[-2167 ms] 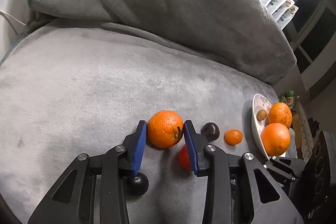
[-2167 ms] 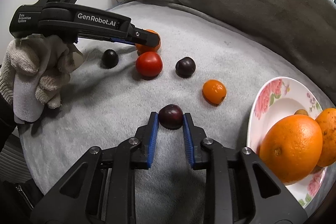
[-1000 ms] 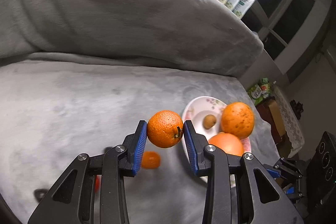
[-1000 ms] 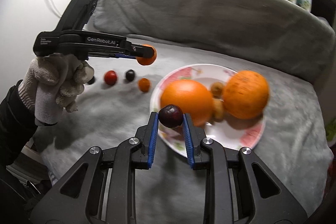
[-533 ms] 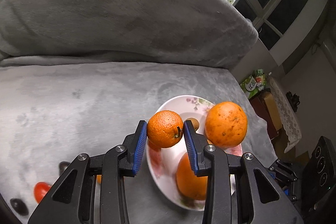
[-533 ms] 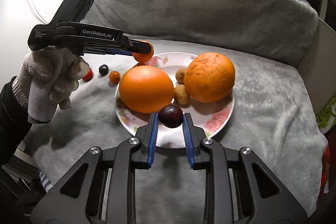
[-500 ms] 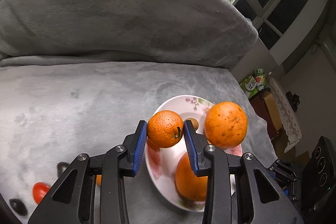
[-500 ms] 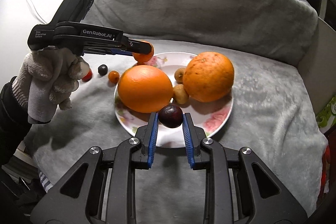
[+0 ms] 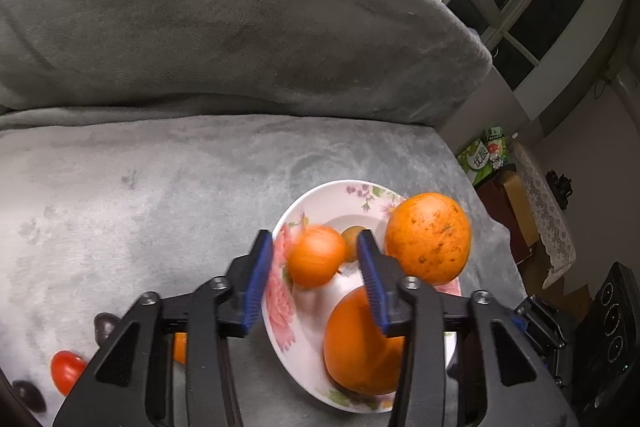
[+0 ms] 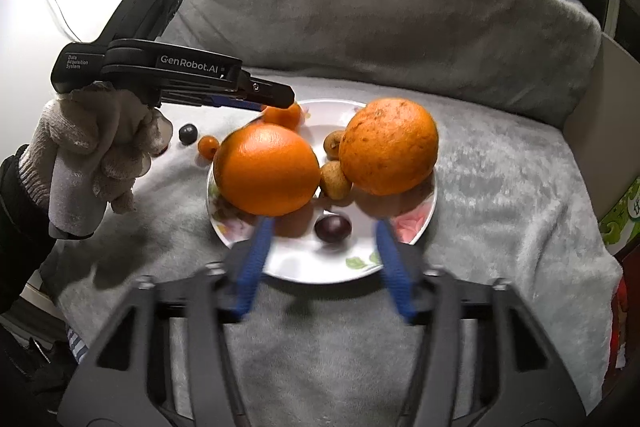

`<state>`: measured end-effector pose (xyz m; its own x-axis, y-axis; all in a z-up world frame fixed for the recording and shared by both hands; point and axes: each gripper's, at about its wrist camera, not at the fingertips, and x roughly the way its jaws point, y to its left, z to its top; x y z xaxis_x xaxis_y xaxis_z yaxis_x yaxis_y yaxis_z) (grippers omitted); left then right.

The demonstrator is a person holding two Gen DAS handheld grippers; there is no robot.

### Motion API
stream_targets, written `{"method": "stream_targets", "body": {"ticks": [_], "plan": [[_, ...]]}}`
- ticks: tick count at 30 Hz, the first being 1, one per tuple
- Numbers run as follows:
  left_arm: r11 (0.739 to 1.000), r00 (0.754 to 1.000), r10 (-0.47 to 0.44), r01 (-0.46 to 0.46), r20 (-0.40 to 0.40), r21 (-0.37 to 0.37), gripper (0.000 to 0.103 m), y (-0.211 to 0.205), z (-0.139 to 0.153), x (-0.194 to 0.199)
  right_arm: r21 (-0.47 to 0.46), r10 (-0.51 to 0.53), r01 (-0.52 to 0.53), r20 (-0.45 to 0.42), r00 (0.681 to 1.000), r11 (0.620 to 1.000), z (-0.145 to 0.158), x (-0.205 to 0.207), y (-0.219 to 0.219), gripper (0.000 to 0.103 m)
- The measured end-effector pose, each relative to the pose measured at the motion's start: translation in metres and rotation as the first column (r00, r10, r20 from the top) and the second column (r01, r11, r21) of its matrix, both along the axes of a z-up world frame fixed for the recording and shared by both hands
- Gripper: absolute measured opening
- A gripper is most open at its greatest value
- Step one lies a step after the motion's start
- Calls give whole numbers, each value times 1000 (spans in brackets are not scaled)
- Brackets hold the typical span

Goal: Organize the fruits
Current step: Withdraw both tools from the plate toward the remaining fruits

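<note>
A white floral-patterned ceramic plate (image 10: 420, 223) is seen on a grey plush cover. Two large round oranges (image 10: 266, 171) (image 10: 388, 146) are set on it, the right one speckled brown, with two small tan round fruits (image 10: 335, 179) wedged between them. A dark purple plum (image 10: 333, 227) lies on the bare near part of the plate. A small orange mandarin (image 9: 316, 255), motion-blurred, is seen at the plate's far left. Off the plate, a tiny orange kumquat (image 10: 208, 146), a dark plum (image 10: 187, 133) and a red cherry tomato (image 9: 66, 371) lie on the cover.
</note>
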<state>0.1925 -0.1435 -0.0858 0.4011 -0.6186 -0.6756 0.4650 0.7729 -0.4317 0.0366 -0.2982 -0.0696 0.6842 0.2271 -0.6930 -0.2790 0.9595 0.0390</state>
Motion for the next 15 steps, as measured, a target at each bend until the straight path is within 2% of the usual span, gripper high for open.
{"method": "stream_targets", "body": {"ticks": [2,5,6,12,15], "plan": [[1000,1000,-3,3,7,1,51,0,2,-1,0,1,-1,9,1000,1000,2,-1,1,62],[1000,1000,-5,5,17,8,66,-2,7,-2,1,2,-2,19,1000,1000,4,-2,2,77],[1000,1000,-4,4,22,9,67,-2,8,-3,1,6,-6,25,1000,1000,5,-3,3,81],[1000,999,-3,2,48,27,71,-4,14,-9,-23,36,-35,48,998,999,10,-7,12,89],[999,998,3,-5,60,34,71,-1,16,-11,-38,46,-44,55,997,998,11,-7,16,90]]}}
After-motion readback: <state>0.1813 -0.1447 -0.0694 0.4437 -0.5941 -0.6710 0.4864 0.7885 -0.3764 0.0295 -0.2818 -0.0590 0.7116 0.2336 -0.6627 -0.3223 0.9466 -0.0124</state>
